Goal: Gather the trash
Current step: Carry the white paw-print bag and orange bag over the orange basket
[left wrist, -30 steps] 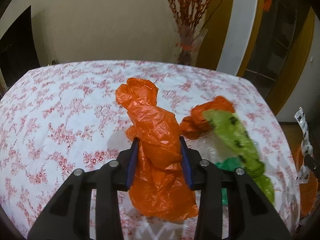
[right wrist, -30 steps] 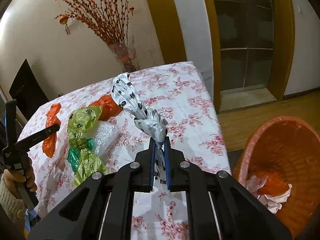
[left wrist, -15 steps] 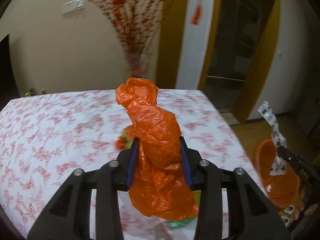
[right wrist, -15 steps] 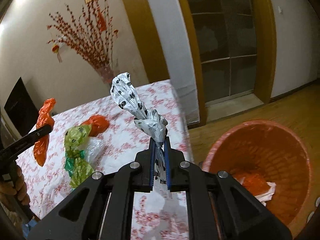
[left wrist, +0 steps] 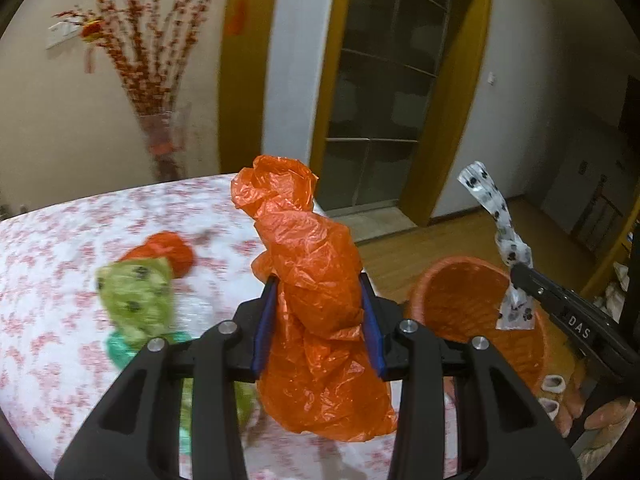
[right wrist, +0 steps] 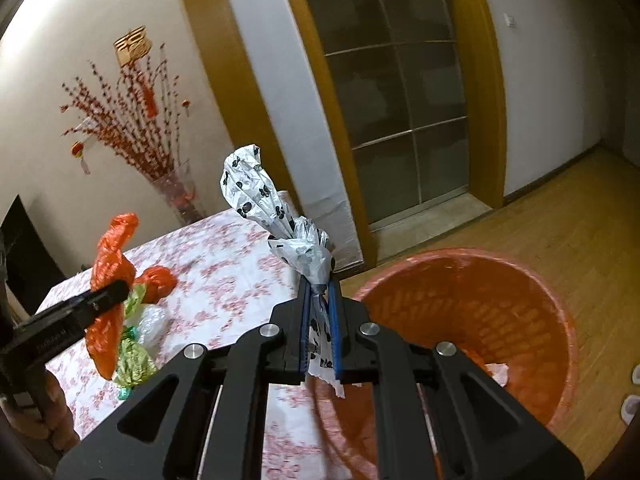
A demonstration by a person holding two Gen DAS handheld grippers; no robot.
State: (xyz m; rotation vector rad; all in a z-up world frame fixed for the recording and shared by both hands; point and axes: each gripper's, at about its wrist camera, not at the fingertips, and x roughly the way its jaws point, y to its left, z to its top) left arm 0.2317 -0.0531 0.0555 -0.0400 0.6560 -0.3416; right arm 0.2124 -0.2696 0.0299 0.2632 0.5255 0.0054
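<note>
My left gripper (left wrist: 318, 288) is shut on a crumpled orange plastic bag (left wrist: 316, 280) and holds it in the air above the table's right end. It also shows in the right wrist view (right wrist: 110, 280). My right gripper (right wrist: 319, 292) is shut on a white paw-print bag (right wrist: 272, 216), held at the rim of the orange trash basket (right wrist: 520, 312). That bag (left wrist: 500, 224) and the basket (left wrist: 460, 300) show at the right in the left wrist view. A green paw-print bag (left wrist: 138, 300) and an orange wad (left wrist: 168, 250) lie on the table.
The table has a red-flowered white cloth (left wrist: 48, 280). A vase of red branches (right wrist: 176, 196) stands at its far edge. A glass door (right wrist: 400, 92) and wooden floor (right wrist: 560, 216) lie beyond the basket. Paper trash (right wrist: 496, 372) sits inside the basket.
Both grippers have swung right, away from the table and toward the basket, each still holding its bag. The basket now fills much more of the right wrist view.
</note>
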